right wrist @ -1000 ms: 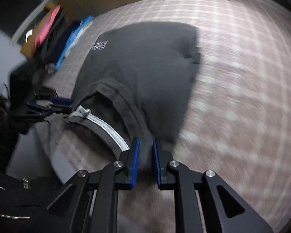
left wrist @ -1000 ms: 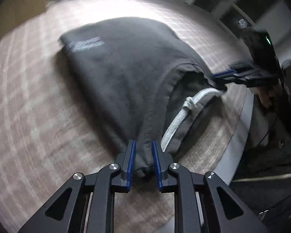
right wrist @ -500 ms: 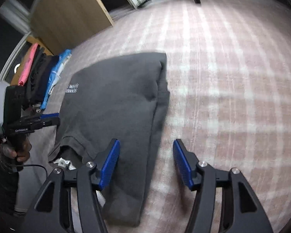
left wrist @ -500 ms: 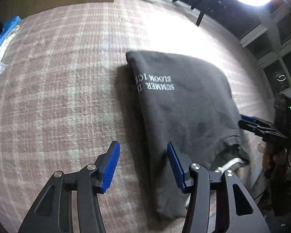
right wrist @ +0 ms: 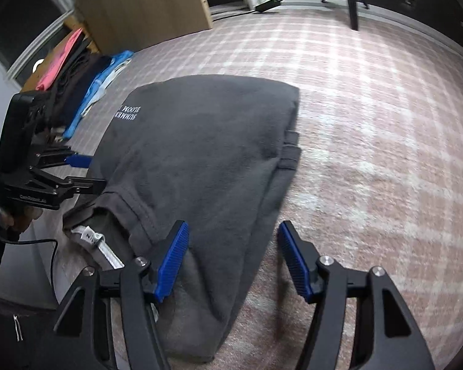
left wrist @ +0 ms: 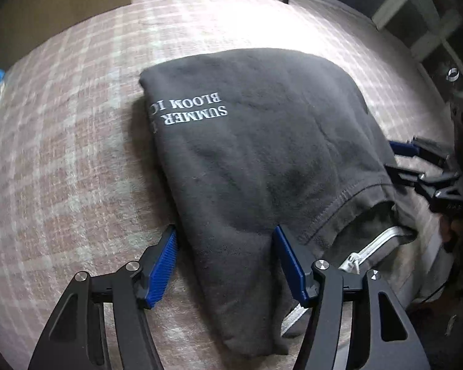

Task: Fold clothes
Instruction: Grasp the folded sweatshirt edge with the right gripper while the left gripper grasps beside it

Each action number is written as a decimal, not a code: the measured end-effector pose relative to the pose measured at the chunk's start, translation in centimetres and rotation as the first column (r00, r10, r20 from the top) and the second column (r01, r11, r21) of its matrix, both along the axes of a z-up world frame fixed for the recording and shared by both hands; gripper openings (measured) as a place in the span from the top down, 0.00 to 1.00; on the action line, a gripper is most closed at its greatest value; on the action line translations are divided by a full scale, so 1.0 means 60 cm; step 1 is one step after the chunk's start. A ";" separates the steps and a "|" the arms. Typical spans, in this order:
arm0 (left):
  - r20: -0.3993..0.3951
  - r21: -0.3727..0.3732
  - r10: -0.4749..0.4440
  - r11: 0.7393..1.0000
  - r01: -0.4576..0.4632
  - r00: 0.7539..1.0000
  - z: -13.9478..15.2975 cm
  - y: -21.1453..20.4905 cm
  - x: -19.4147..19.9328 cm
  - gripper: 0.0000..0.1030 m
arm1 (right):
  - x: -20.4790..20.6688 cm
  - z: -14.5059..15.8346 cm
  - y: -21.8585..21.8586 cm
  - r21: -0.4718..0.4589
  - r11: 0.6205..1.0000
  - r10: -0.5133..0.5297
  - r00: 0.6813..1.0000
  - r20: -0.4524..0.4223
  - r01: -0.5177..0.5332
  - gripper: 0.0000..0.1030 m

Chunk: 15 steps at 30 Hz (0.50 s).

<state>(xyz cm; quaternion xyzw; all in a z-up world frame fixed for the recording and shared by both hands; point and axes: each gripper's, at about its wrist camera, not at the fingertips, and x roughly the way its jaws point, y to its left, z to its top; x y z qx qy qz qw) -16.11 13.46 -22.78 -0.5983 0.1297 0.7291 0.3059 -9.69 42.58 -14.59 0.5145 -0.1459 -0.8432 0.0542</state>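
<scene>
Bed with pink-and-white plaid cover — folded dark grey sweatshirt lies flat on it, white lettering up; blue garments at far-left edge.

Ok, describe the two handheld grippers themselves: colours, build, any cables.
Both match: the left gripper and right gripper have matte black angular linkage arms with triangular cut-outs, silver pivot screws, and ribbed blue pads. From the right wrist view, the left one's boxy black body shows faint white lettering and a thin black cable.

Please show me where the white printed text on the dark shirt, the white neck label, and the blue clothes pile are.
white printed text [left wrist: 189,111], left wrist view, on the word SUMMER
white neck label [right wrist: 91,236], right wrist view, on its printed tab
blue clothes pile [right wrist: 103,81], right wrist view, on its top fold
</scene>
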 end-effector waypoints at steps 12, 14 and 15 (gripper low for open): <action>0.113 0.196 0.091 0.974 -0.112 0.989 0.003 -0.096 -0.017 0.88 | -0.027 -0.026 0.035 -0.287 0.958 -0.002 1.000 0.008 0.005 0.84; 0.101 0.198 0.084 0.975 -0.103 0.991 0.008 -0.106 -0.013 0.88 | -0.023 -0.027 0.049 -0.338 0.941 -0.023 1.000 0.018 0.028 0.85; 0.087 0.191 0.074 0.977 -0.090 0.993 0.011 -0.108 -0.010 0.89 | -0.023 -0.026 0.052 -0.351 0.936 -0.031 0.999 0.018 0.035 0.85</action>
